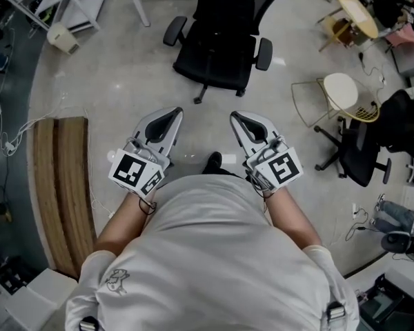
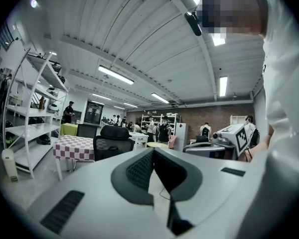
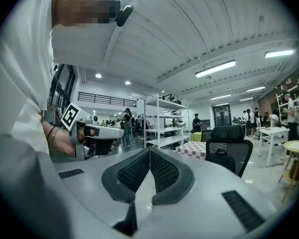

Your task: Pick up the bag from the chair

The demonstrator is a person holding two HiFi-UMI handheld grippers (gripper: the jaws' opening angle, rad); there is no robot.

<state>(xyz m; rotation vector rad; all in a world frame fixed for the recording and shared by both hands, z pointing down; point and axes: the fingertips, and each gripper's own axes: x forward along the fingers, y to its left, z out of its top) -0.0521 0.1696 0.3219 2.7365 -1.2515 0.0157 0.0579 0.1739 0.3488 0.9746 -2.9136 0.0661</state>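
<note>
Jaws together and empty, left gripper (image 1: 172, 114) and right gripper (image 1: 237, 116) face the chair (image 1: 214, 47) straight ahead, its black bag (image 3: 220, 157) about equally near both.

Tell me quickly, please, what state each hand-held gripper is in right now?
Left hand-held gripper: closed, holding nothing.
Right hand-held gripper: closed, holding nothing.

Matt plastic, ribbed pads, shiny floor

My left gripper (image 2: 153, 152) and right gripper (image 3: 149, 152) wear smooth, matt grey plastic shells; my fingers' pads (image 3: 134, 172) are dark, finely ribbed and rubbery-looking. The chair (image 1: 217, 40) is matt black. The floor (image 1: 117, 74) is pale, polished concrete with a sheen, the plank (image 1: 58, 185) striped wood, and my shirt (image 1: 214, 254) white cloth.
</note>
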